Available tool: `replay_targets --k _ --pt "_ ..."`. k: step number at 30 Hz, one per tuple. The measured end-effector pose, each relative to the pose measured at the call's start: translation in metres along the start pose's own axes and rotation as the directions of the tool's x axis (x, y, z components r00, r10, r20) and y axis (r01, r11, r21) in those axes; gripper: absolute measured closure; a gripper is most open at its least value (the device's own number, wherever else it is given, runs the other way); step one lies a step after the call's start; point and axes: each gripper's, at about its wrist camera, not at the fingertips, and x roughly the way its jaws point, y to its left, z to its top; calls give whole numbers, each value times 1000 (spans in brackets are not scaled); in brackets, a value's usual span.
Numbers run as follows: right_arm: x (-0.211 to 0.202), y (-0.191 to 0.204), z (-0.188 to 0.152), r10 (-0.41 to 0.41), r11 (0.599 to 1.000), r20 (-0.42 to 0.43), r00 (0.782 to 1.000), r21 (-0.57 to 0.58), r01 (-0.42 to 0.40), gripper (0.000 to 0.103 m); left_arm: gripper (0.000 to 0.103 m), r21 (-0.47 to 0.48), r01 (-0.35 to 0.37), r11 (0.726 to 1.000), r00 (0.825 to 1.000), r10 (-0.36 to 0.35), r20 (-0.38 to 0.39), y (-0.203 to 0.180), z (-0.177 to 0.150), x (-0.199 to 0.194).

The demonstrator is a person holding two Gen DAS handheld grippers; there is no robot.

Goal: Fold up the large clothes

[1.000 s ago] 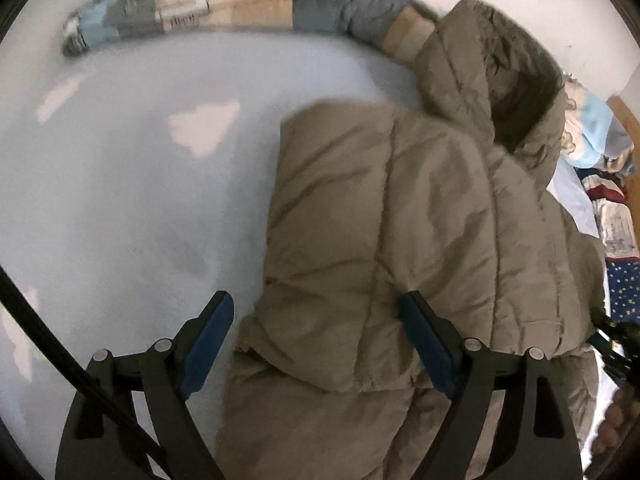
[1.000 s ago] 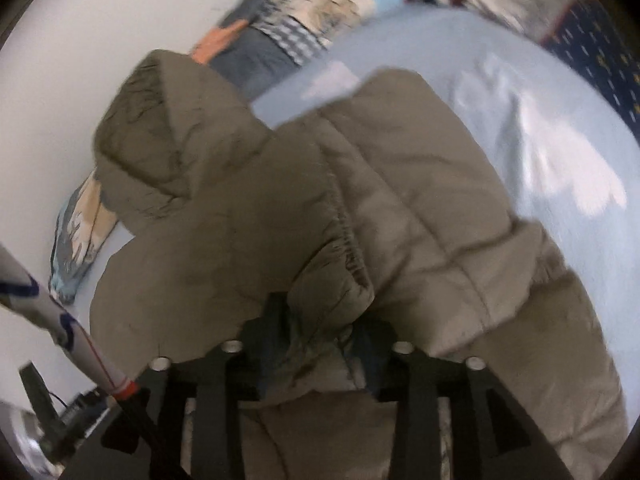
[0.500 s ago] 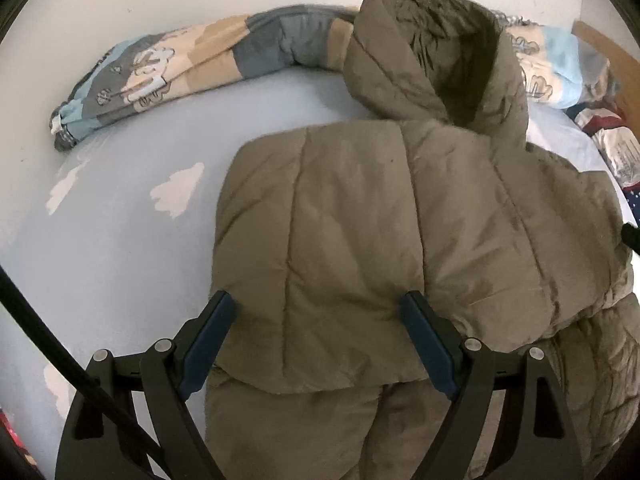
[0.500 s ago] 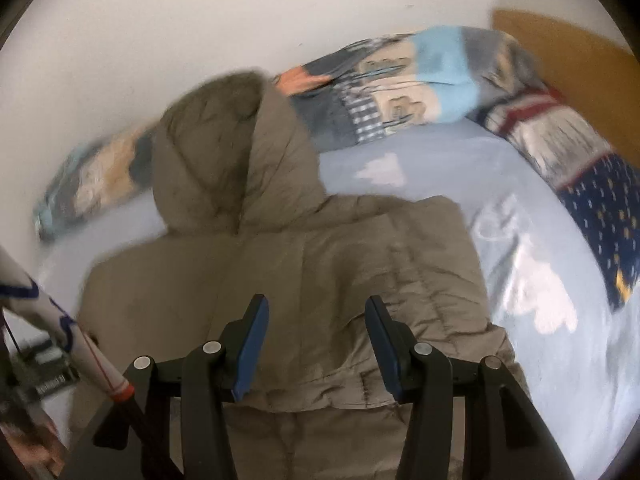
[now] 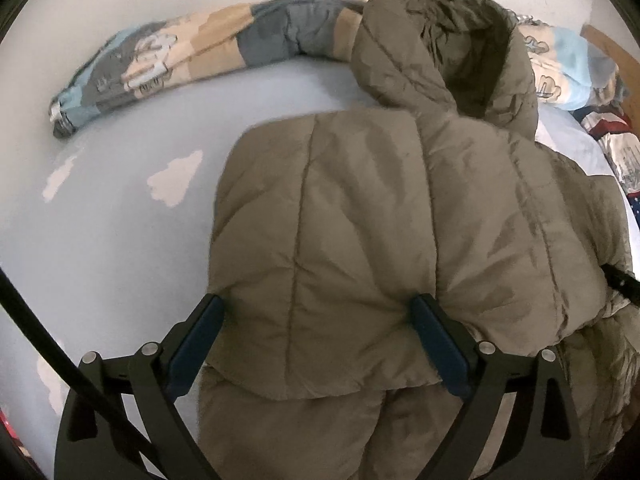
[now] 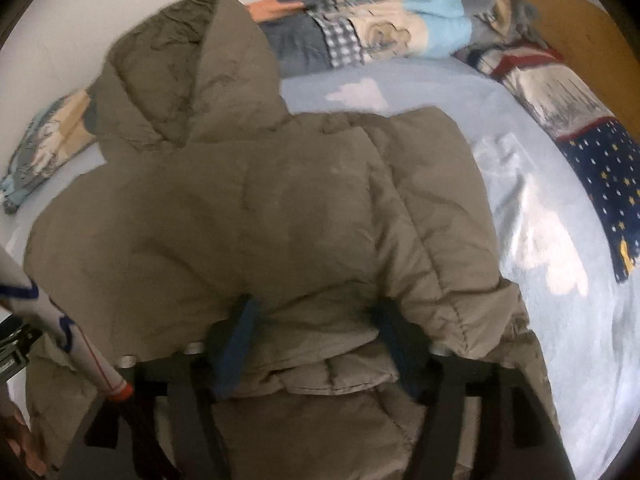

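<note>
Nearest us, at six o'clock in each wrist view, we have both tools low over the folded edge of the puffy olive jacket [image 5: 360, 248], which lies flat on the pale blue sheet [image 5: 100, 240] of the bed with its hood [image 5: 436, 44] standing up at twelve o'clock. Our left gripper [image 5: 316, 344] has its jaws spreading wide, the blue pads straddling the turned-over panel without pinching it; our right gripper [image 6: 316, 340] is also opening, with a bulge of padding between the pads but, as far as we can judge, no longer clamped. The fold seems laid, so the step in hand is the release, and we would do it well by letting the jaws clear the fabric fully before lifting, drawing straight back toward six o'clock so the springy filling is not dragged open, and perhaps pressing the panel down to flatten trapped air. Farther off, at ten to two o'clock, a rolled patterned quilt [image 5: 192, 56] lines the wall, and a star-printed blanket [image 6: 612, 184] sits at three o'clock. We can read no brand, label or writing anywhere; the quilt's cartoon prints are too blurred.
</note>
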Motion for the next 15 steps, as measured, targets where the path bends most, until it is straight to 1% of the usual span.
replay_targets --k 2,6,8,11,15 --pt "-8 -4 2 12 1000 16 1000 28 -13 30 8 18 -19 1000 999 18 39 -4 2 -12" --pt "-39 10 6 -9 1000 91 996 -17 11 30 8 32 -13 999 995 10 101 -11 3 -34" --pt "-57 19 5 -1 999 134 991 -48 8 30 8 41 -16 999 992 11 129 -14 2 -46" --pt "-75 31 1 26 995 161 987 -98 -10 30 8 60 -38 998 986 27 166 -20 -1 -61" --pt "-93 38 -9 57 991 174 983 -128 -35 30 8 85 -66 994 982 49 183 -25 -8 -71"
